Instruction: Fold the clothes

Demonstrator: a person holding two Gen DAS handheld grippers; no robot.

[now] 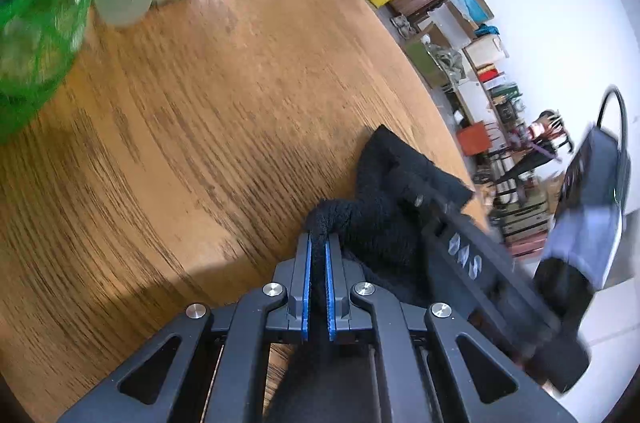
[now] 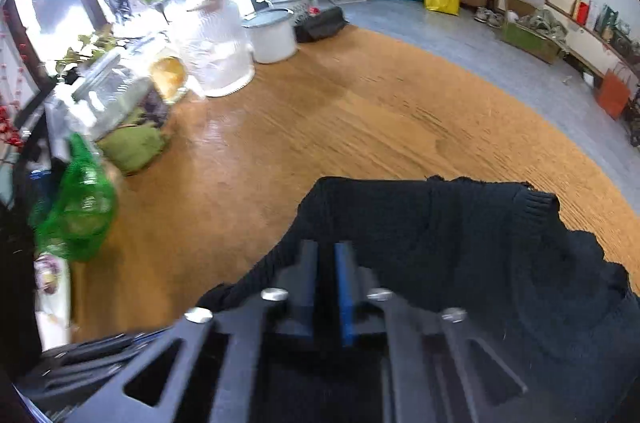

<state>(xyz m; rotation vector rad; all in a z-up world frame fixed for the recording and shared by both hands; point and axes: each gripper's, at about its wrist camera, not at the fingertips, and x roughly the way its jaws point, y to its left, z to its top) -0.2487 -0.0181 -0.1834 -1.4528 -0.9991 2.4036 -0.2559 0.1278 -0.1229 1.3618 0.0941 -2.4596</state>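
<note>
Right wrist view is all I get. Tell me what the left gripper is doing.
Observer: The left gripper has its blue-padded fingers shut on a bunched fold of the black sweater.
Operator: Say where that fold sits.
Observer: At the sweater's edge, low over the wooden table; whether it touches, I cannot tell.
Operator: Report my own gripper from there.
Observer: The right gripper crosses the left view's right side as a dark, blurred bar, with sweater cloth draped against it.
</note>
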